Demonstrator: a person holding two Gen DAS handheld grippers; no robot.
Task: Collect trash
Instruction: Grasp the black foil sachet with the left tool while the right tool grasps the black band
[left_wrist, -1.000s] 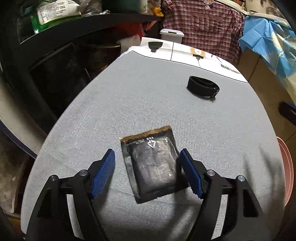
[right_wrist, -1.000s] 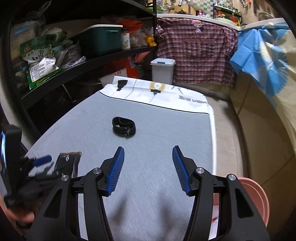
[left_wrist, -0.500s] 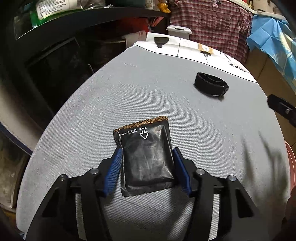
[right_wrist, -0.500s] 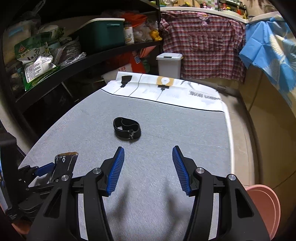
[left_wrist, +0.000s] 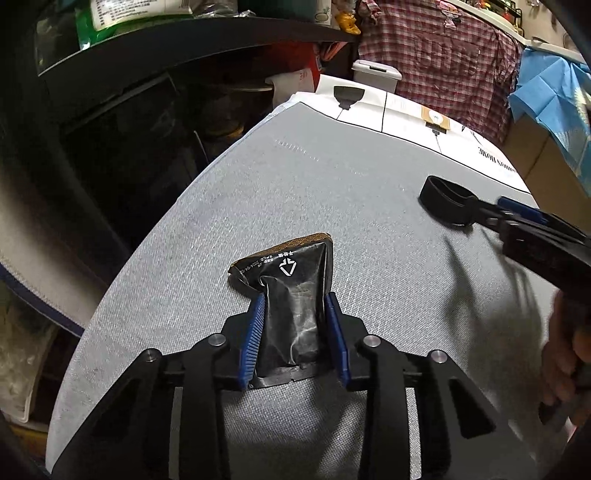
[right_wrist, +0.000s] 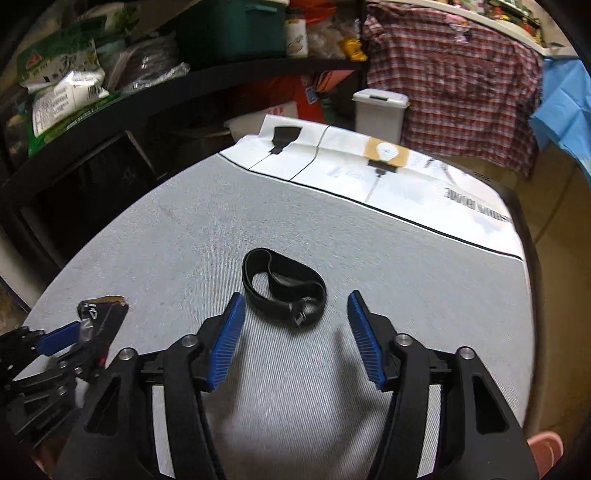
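Note:
A black foil packet (left_wrist: 288, 266) with a brown top edge lies on the grey table (left_wrist: 332, 177). My left gripper (left_wrist: 294, 299) is closing on it; both blue pads press its sides and the foil buckles upward. The same gripper (right_wrist: 74, 332) and packet (right_wrist: 107, 314) show at the lower left of the right wrist view. A black looped strap (right_wrist: 291, 286) lies further along the table, also visible from the left wrist (left_wrist: 443, 195). My right gripper (right_wrist: 296, 295) hovers just short of the strap, its jaws opening, nothing pressed between them.
A white printed cloth (right_wrist: 369, 170) covers the table's far end, with a white lidded bin (right_wrist: 380, 107) behind it. Dark shelves (right_wrist: 110, 103) of bags run along the left. A pink basin (right_wrist: 546, 450) sits below the table's right edge. A hand (left_wrist: 565, 362) holds the right gripper.
The left jaws closed from wide apart onto the packet's sides, and the packet buckled. The right gripper moved forward and down, up to the strap.

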